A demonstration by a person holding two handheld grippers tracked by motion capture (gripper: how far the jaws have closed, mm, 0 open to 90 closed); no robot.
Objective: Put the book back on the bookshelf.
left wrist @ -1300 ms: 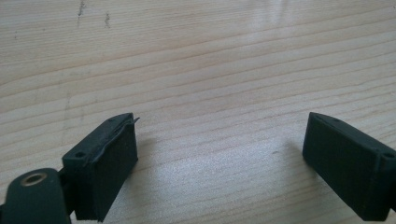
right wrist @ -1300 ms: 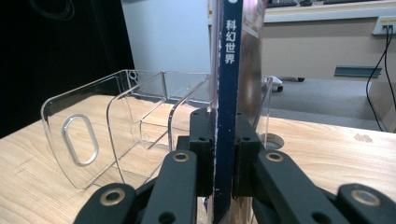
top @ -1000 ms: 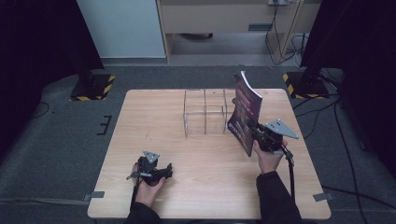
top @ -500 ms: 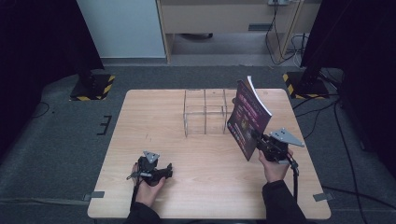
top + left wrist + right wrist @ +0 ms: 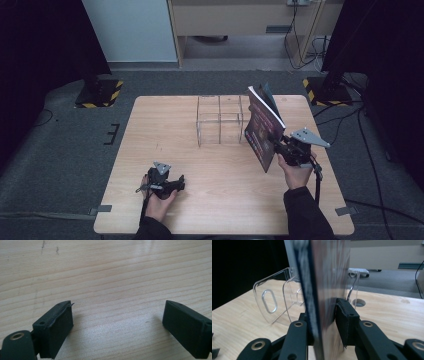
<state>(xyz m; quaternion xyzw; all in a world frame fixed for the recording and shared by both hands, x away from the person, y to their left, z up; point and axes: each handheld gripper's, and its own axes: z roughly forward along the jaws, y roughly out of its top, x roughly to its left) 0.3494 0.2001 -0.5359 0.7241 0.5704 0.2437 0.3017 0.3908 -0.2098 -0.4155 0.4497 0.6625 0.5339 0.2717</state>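
The clear rack (image 5: pixel 220 120) stands near the table's (image 5: pixel 150 135) far edge, a see-through holder with upright dividers, and its slots hold nothing. From my right gripper (image 5: pixel 325 322) I see one of its walls with an oval cut-out, just left of the book (image 5: pixel 324 277). That book I hold up on edge, tilted, its lower corner off the wood as far as I can tell; in the high view it (image 5: pixel 262 127) hangs just right of the rack, close to it but apart. My right gripper (image 5: pixel 280 146) pinches it near the lower edge, one pad on the cover and the other hidden behind the page block; its jaws have just been easing open a little, yet the book sits clamped between them. The cover print is too blurred to read, and the top of the book is cut off in my right gripper view. My left gripper (image 5: pixel 175 182) rests low on the near left of the table, well apart from the book, its jaws (image 5: pixel 117 322) spread wide over bare wood with nothing between them.
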